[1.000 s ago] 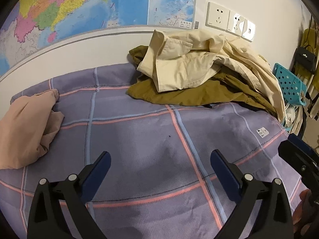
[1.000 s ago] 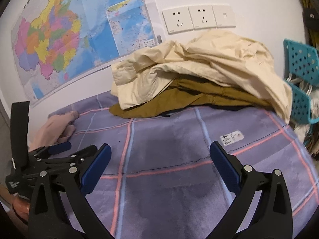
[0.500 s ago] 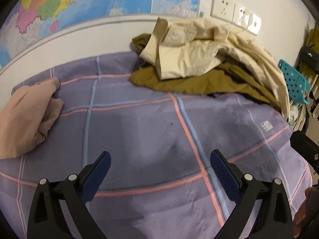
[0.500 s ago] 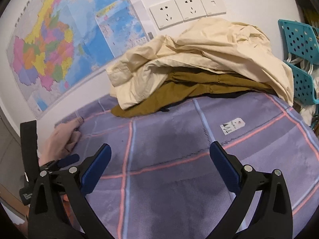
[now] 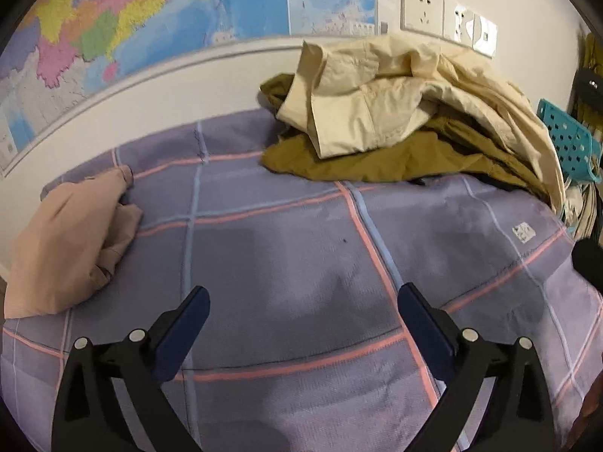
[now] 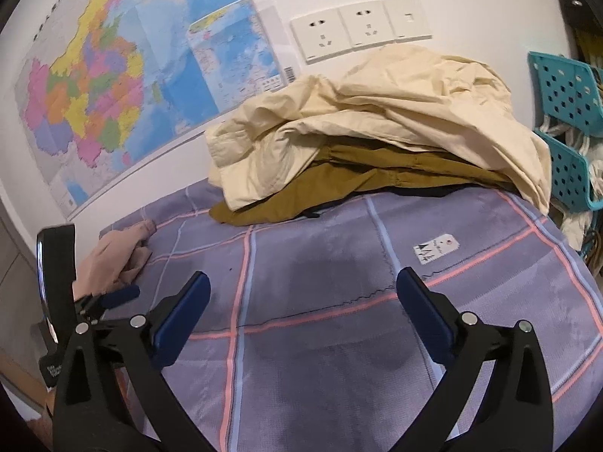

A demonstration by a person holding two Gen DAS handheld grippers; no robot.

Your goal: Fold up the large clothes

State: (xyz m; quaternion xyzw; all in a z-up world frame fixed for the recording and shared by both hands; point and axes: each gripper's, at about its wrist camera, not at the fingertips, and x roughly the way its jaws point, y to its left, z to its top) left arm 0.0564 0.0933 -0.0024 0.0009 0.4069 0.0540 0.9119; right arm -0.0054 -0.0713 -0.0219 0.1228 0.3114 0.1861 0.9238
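A crumpled cream garment [image 5: 380, 109] [image 6: 377, 120] lies on top of an olive-brown garment [image 5: 377, 162] [image 6: 339, 184] in a pile at the far side of the purple checked cover [image 5: 301, 263] [image 6: 339, 301], against the wall. A folded pink garment [image 5: 64, 241] [image 6: 113, 256] lies at the left edge. My left gripper [image 5: 303, 312] is open and empty above the cover, short of the pile. My right gripper [image 6: 303, 301] is open and empty too. The left gripper also shows at the left of the right wrist view [image 6: 109, 299].
A map [image 5: 150, 19] and wall sockets [image 6: 358, 26] are on the wall behind. Teal perforated chairs [image 6: 569, 120] stand at the right past the cover's edge. A white tag [image 6: 437, 246] lies on the cover.
Both grippers have shifted a little over the cover, staying open and empty. The clothes have not moved.
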